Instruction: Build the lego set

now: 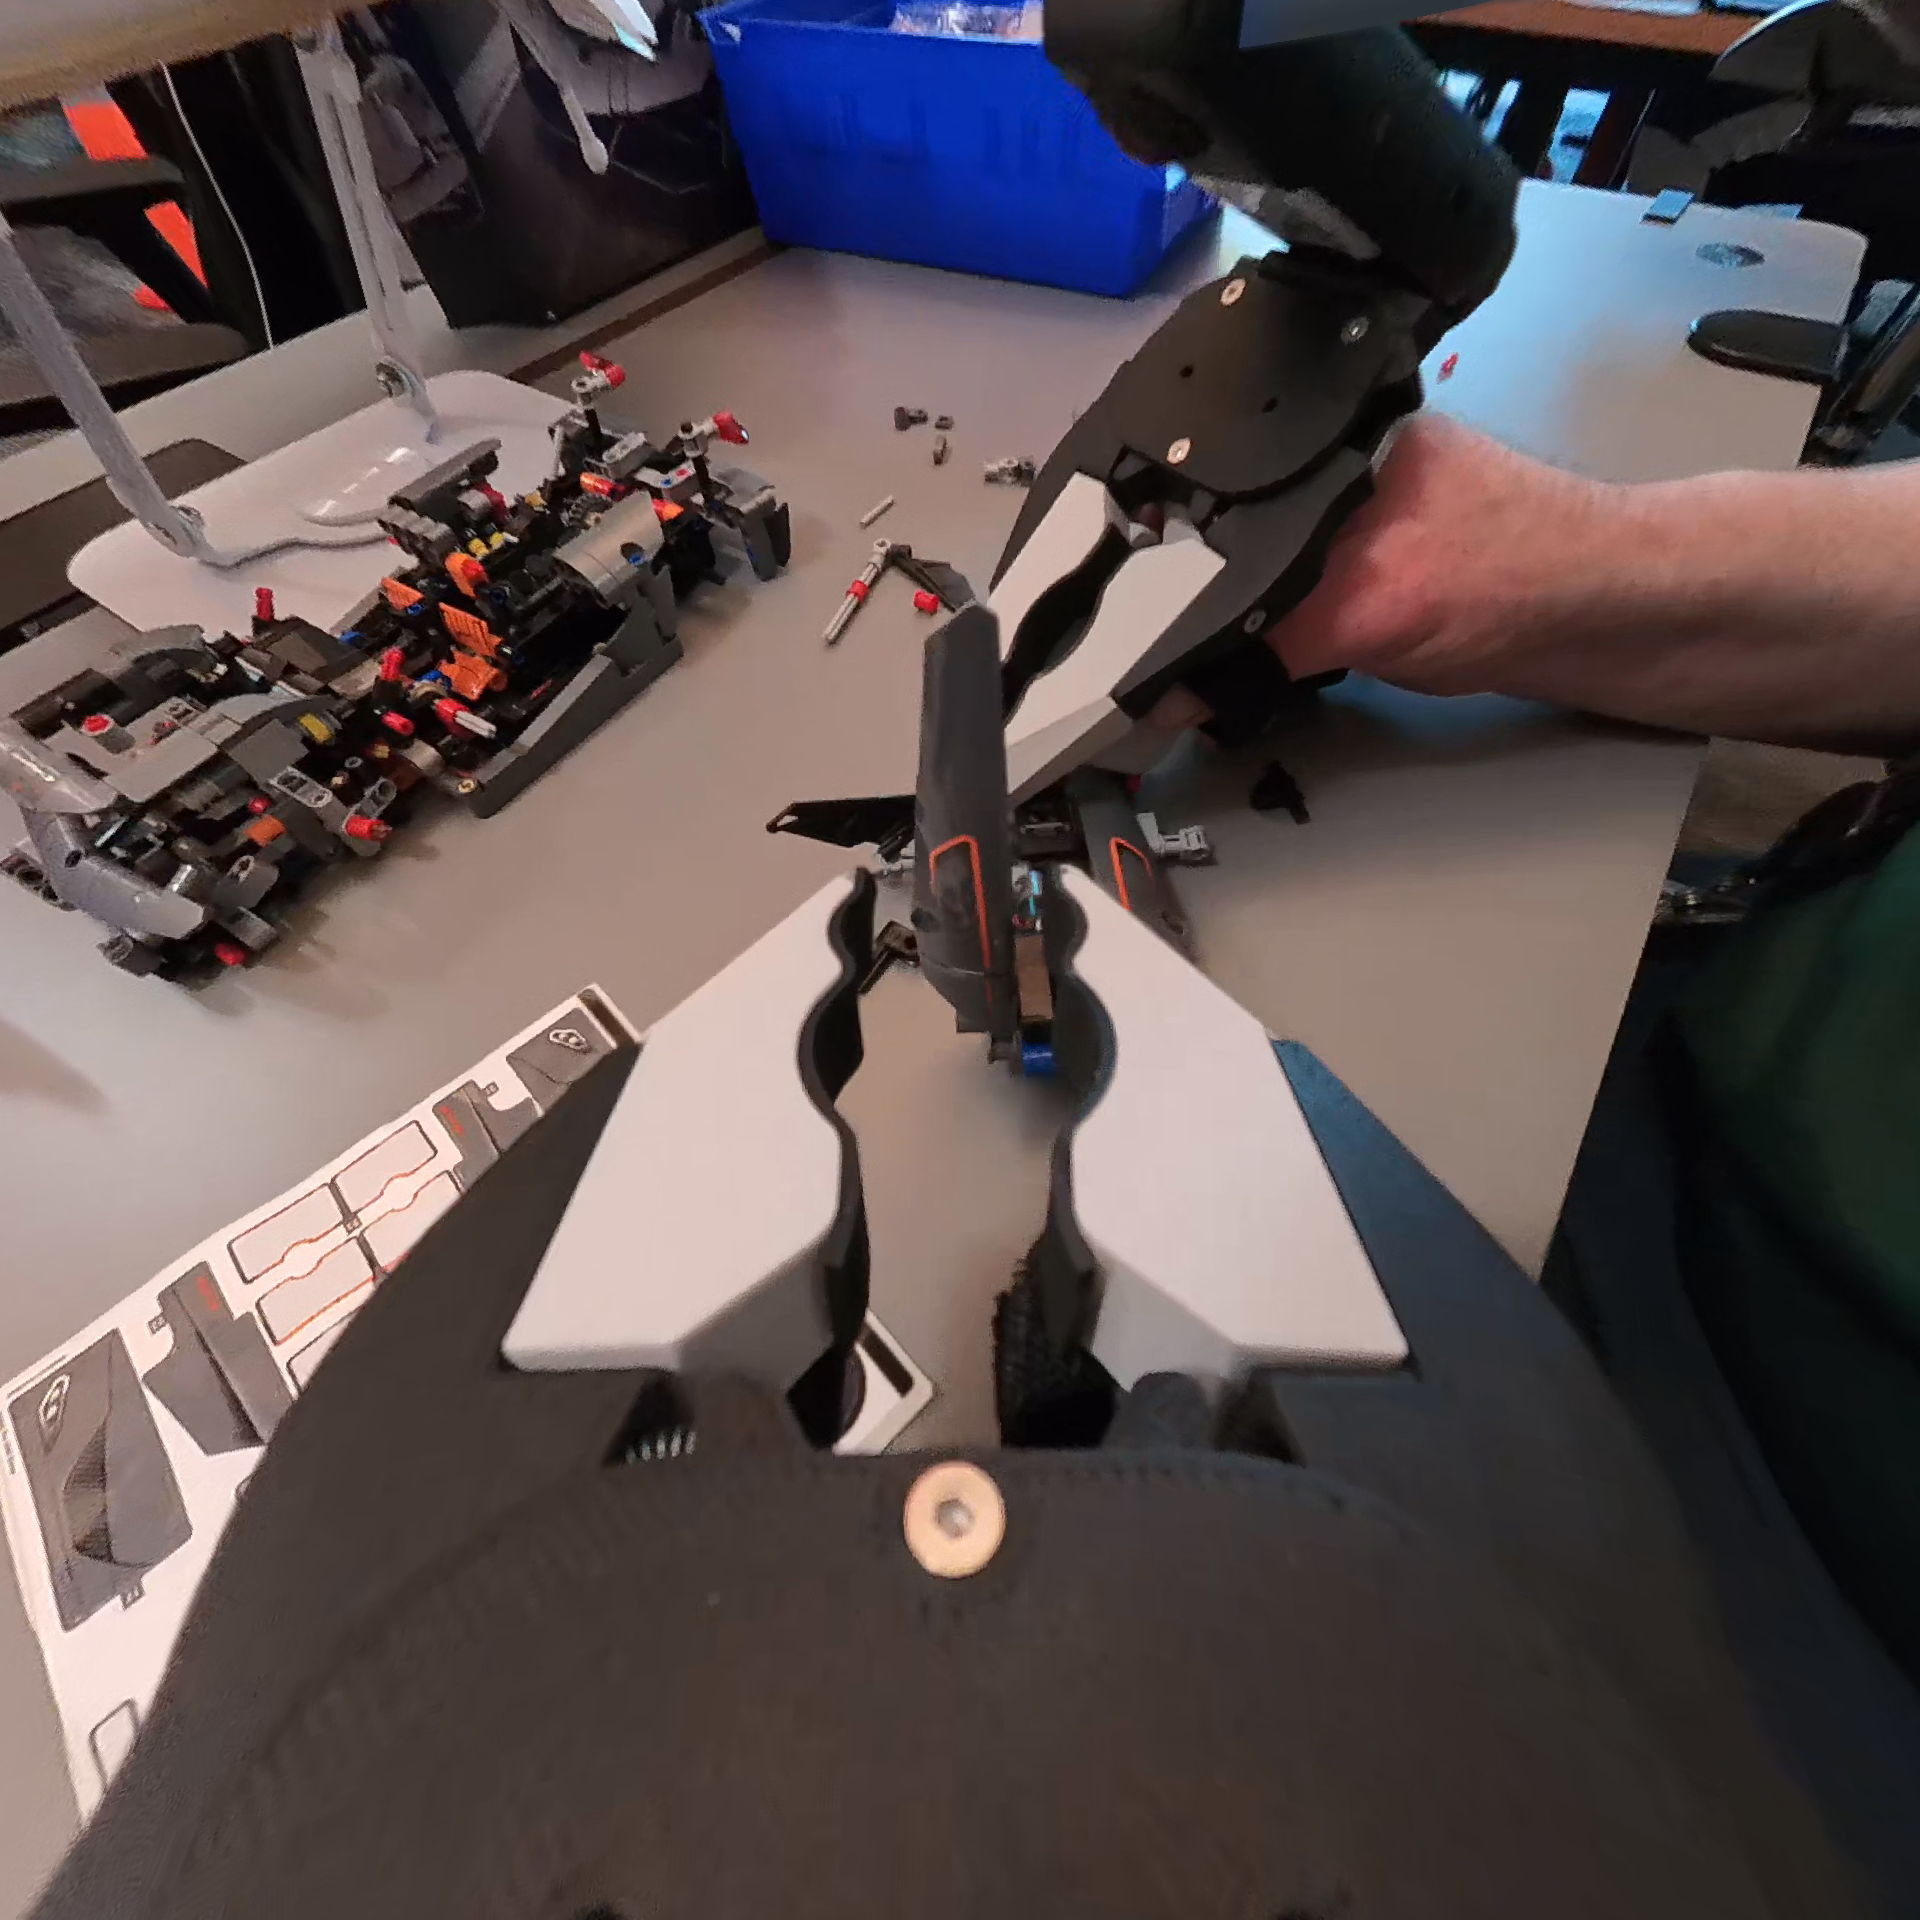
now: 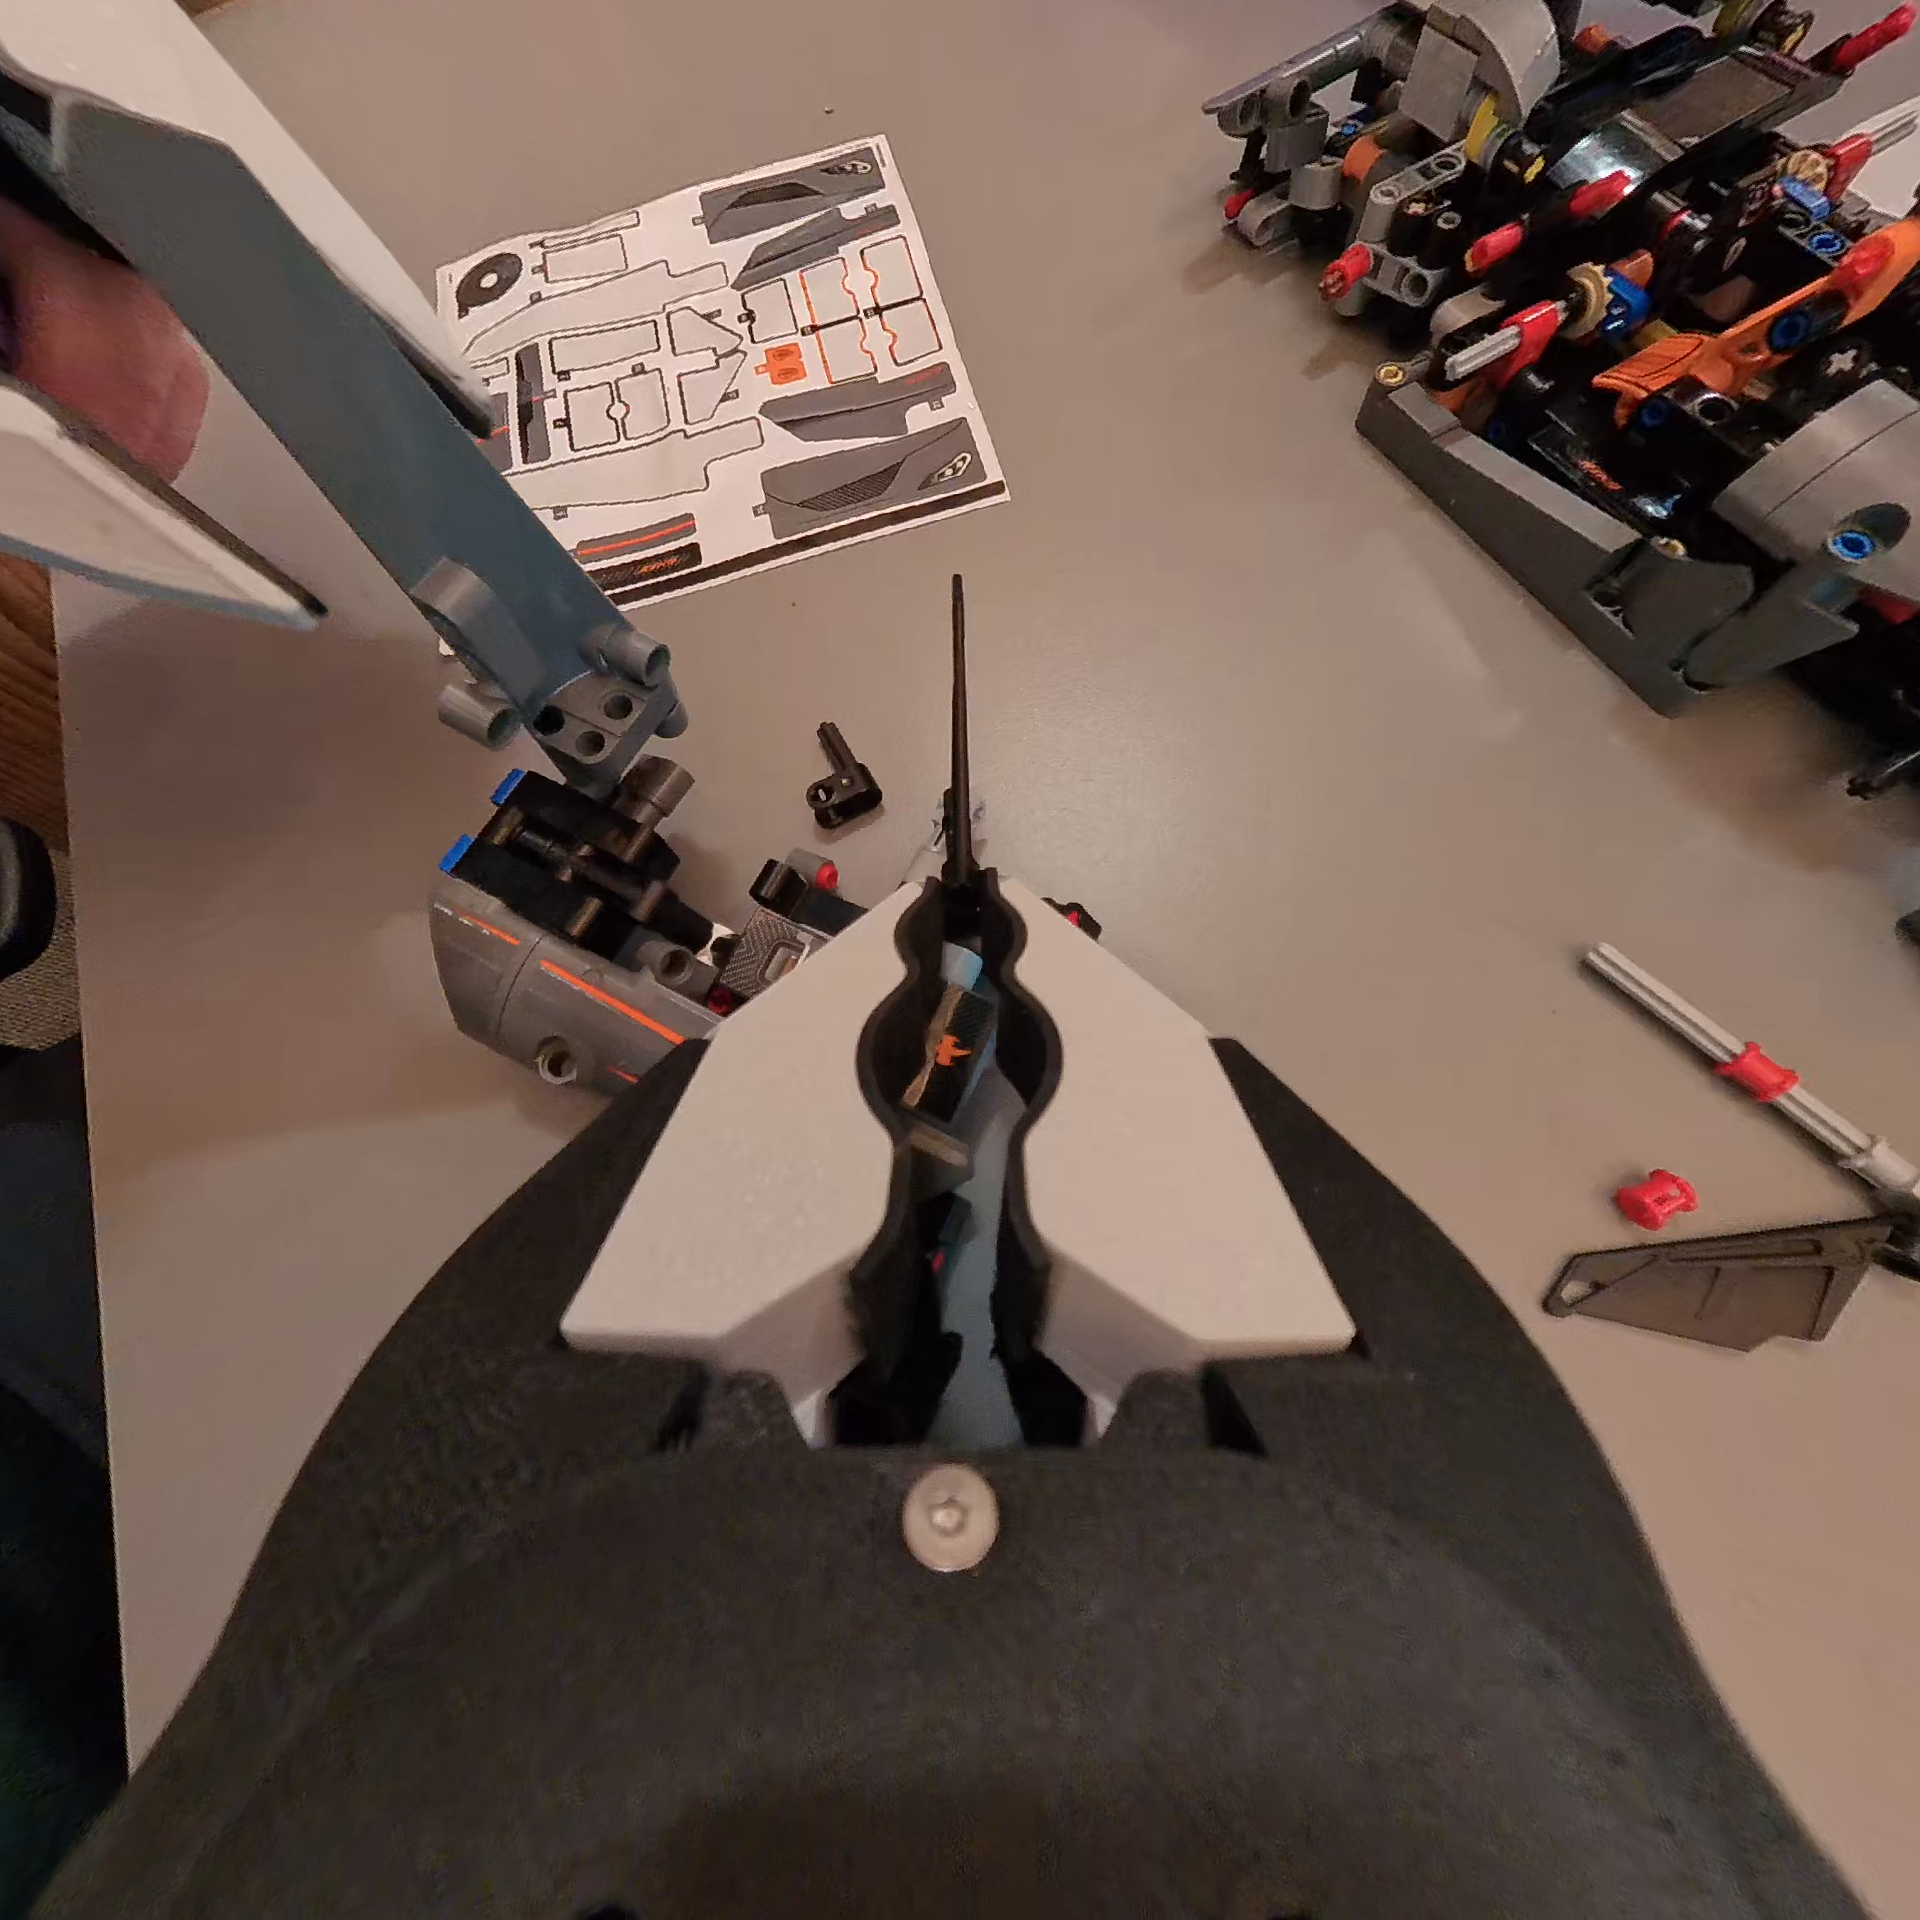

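While the left tongs (image 1: 966, 997) are closing their smooth grey fingers on a long, dark grey panel (image 1: 961, 821) with an orange outline, that panel is standing nearly upright above the matte grey tabletop (image 1: 644, 914), its blue-pinned lower end sitting between the fingertips. The right tongs (image 2: 961, 904) are nearly shut on a black sub-assembly (image 2: 940, 1070) whose thin black spike is sticking out past the tips; a bare hand (image 1: 1455, 561) is gripping their black, grainy body from the right. Beside them a grey, orange-striped curved piece (image 2: 551, 987) is lying on the tabletop, studded with black pins. The knobbly, half-built car (image 1: 364, 665) is sitting well apart to the left, leaving open surface between. A flat sticker sheet (image 2: 727, 364) is lying near the tabletop's near edge, with loose pins and an axle (image 2: 1745, 1070) scattered around. A blue bin (image 1: 935, 156) is standing at the far edge.
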`<state>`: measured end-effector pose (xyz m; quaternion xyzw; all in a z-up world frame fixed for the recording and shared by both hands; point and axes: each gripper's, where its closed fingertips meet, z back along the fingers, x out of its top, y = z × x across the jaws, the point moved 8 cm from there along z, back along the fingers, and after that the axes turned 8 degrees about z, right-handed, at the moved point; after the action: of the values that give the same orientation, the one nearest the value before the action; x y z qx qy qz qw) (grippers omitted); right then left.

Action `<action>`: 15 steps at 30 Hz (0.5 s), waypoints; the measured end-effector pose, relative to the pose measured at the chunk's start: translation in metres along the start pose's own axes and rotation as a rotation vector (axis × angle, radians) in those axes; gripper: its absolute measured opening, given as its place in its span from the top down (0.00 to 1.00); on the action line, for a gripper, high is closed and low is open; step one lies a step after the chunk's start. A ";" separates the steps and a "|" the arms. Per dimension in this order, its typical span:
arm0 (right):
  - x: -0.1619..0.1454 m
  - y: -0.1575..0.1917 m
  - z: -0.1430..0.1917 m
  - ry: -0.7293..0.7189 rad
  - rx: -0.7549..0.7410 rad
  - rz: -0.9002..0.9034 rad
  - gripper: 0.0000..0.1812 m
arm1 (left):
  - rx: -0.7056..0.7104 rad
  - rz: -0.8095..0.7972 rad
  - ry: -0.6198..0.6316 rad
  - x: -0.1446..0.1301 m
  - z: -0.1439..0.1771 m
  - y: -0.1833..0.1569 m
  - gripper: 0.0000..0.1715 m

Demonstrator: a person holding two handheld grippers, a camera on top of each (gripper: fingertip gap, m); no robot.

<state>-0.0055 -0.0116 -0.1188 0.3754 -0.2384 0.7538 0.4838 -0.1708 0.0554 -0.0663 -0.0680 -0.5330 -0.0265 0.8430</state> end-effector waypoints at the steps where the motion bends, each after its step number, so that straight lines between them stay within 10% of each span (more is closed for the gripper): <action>1: 0.000 0.000 0.000 0.000 0.001 -0.001 0.98 | -0.003 0.000 0.013 -0.001 -0.002 0.001 0.81; 15: 0.000 -0.001 0.000 -0.001 0.014 -0.014 0.98 | -0.094 0.067 0.030 -0.010 -0.018 0.006 0.87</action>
<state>-0.0044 -0.0114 -0.1188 0.3809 -0.2308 0.7518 0.4862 -0.1583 0.0588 -0.0835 -0.1251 -0.5158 -0.0241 0.8472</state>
